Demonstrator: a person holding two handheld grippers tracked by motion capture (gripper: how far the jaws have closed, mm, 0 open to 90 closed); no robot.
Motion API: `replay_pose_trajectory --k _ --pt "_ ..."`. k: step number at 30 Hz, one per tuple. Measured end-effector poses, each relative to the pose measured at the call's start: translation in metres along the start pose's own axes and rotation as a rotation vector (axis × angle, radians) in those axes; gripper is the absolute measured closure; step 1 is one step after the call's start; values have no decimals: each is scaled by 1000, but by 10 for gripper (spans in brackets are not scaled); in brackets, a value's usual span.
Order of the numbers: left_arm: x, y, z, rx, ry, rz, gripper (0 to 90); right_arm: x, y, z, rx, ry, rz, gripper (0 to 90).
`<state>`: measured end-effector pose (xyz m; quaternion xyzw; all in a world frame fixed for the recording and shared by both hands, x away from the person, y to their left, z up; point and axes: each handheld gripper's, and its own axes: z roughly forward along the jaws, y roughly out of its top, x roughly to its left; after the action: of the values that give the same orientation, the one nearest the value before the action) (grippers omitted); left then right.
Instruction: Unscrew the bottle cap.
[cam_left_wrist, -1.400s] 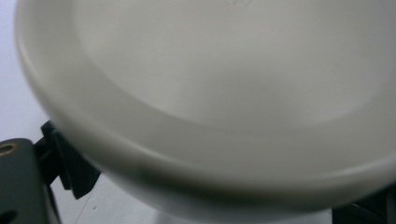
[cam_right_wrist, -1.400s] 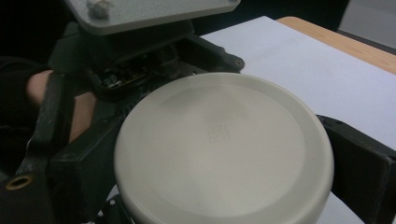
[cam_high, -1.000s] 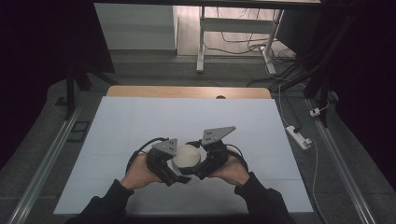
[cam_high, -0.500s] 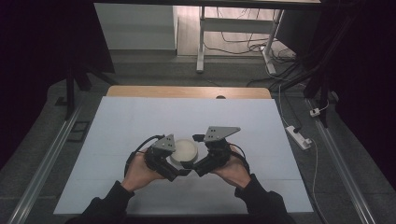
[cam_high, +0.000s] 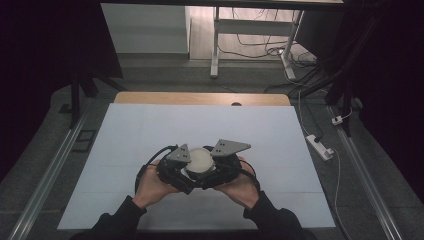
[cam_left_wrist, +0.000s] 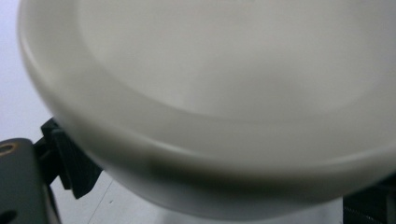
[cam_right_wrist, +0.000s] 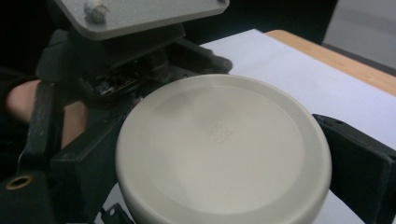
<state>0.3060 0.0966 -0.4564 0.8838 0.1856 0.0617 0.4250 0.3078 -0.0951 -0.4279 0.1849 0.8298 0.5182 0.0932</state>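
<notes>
A round cream-white container (cam_high: 200, 161) with a smooth lid (cam_right_wrist: 219, 154) is held above the near middle of the white table (cam_high: 150, 130), between both grippers. My left gripper (cam_high: 186, 172) comes in from the left and my right gripper (cam_high: 214, 171) from the right. In the right gripper view my right gripper (cam_right_wrist: 219, 163) has one black jaw on each side of the lid's rim. In the left gripper view my left gripper (cam_left_wrist: 219, 191) is pressed close to the white body (cam_left_wrist: 210, 93), with a jaw at each lower corner.
The white table top has a wooden strip (cam_high: 200, 98) along its far edge. A white power strip (cam_high: 320, 146) lies on the floor to the right. Metal rails (cam_high: 50, 170) run along both sides, and a desk frame (cam_high: 216, 45) stands beyond.
The container and both hands have shifted slightly away from the person. The right gripper's grey plate has swung a little to the left.
</notes>
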Motion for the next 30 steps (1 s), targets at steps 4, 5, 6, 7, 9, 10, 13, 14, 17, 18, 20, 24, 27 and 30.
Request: replay_pose_trajectory --k 4,5,6,7,9,10,13,14,17,18,20,24,27,30 --pt "2 -1 -1 -9 -74 21 74 -6 1 -3 6 80 -6 72" --pt "2 -1 -2 -7 -95 31 73 -7 1 -4 9 109 -11 72" --pt "2 -1 -2 -5 -113 42 73 -9 1 -4 13 141 -16 73" --pt "2 -1 -2 -3 -135 49 73 -11 1 -5 19 170 -22 72" --pt "1 -1 -1 0 -178 75 74 -14 0 -6 27 242 -32 72" --pt "1 -1 -1 2 -197 89 74 -15 0 -7 28 271 -42 72" --pt "0 -2 0 -3 -268 117 73 -18 -1 -9 32 356 -69 72" --pt "-1 -2 0 0 -270 128 73 -18 -2 -9 30 379 -77 71" --pt "-3 -1 1 2 -251 126 73 -19 -3 -10 30 406 -93 68" --pt "-3 0 0 -3 -235 115 73 -19 -3 -11 27 390 -91 65" --pt "-1 0 -1 -11 -201 85 73 -18 -1 -13 9 351 -86 5" --pt "2 0 -3 -13 -93 14 73 -17 4 -19 -12 197 -69 0" --pt "1 0 -3 1 -13 -14 74 -13 6 -19 -9 112 -34 0" --pt "-1 1 -1 16 41 -24 73 -8 6 -13 2 49 -5 0"
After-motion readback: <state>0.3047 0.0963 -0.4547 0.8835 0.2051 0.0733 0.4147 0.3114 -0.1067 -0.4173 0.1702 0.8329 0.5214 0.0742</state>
